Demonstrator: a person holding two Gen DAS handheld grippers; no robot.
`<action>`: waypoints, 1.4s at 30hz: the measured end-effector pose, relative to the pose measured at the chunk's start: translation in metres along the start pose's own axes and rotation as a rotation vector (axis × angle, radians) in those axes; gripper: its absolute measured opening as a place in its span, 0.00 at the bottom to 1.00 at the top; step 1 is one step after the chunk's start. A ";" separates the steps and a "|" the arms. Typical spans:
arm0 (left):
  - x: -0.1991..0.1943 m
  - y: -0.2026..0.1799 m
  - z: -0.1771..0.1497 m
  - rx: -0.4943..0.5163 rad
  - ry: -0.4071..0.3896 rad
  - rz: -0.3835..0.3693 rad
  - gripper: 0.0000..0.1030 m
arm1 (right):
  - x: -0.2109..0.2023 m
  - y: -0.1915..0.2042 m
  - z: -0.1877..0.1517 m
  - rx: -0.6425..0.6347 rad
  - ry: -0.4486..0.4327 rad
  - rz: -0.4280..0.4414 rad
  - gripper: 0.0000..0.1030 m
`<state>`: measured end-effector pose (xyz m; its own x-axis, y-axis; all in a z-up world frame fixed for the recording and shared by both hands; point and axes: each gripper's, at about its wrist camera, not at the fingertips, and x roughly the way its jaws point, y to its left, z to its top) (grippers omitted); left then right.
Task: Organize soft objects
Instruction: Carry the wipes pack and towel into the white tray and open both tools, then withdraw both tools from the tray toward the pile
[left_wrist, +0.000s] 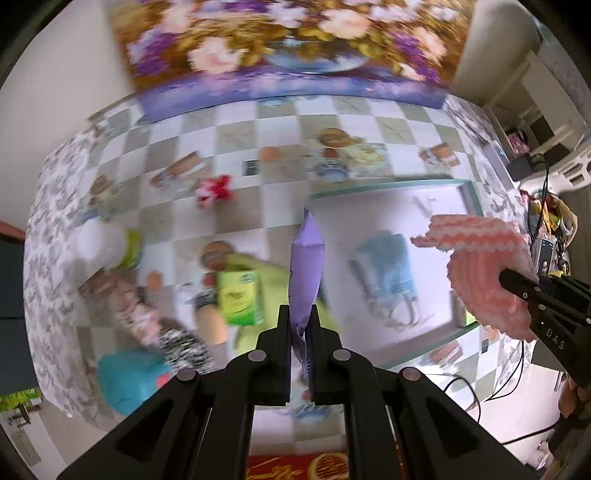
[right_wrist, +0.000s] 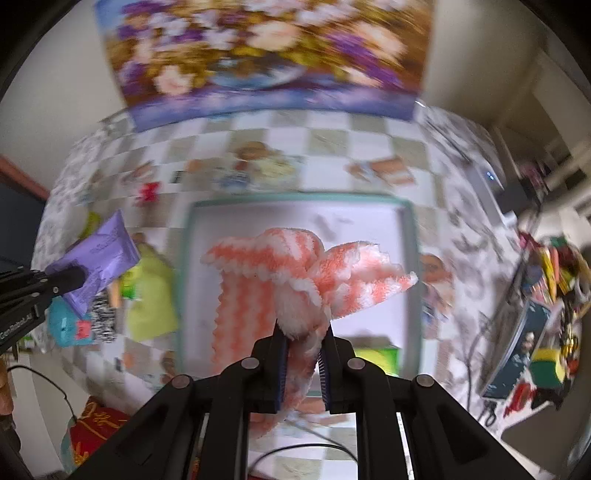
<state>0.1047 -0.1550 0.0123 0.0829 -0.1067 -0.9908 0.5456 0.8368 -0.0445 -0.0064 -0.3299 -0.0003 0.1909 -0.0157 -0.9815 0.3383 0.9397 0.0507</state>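
Pink-white wavy fleece cloth (right_wrist: 295, 269) bunched, clenched in right claw (right_wrist: 303, 347); left claw (left_wrist: 300, 325) grips purple packet (left_wrist: 306, 266).

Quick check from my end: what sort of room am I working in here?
Most likely a home, perhaps a dining or living area: a table under a checked, printed tablecloth, a large floral painting on the wall behind it, and a cluttered side shelf of household odds and ends.

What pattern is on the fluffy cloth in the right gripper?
Pink-orange and white zigzag stripes on the fluffy cloth, clearest in the right wrist view.
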 end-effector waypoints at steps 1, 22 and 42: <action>0.004 -0.007 0.003 0.005 0.003 0.002 0.06 | 0.004 -0.013 0.000 0.022 0.007 -0.007 0.15; 0.051 -0.063 0.033 0.062 0.042 0.046 0.44 | 0.038 -0.061 0.013 0.109 0.020 -0.009 0.56; 0.029 0.095 -0.027 -0.316 0.050 0.056 0.87 | 0.022 0.012 -0.025 0.025 -0.015 -0.051 0.99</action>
<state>0.1368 -0.0642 -0.0237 0.0602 -0.0358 -0.9975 0.2547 0.9668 -0.0193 -0.0209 -0.3110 -0.0263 0.1862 -0.0685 -0.9801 0.3707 0.9287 0.0056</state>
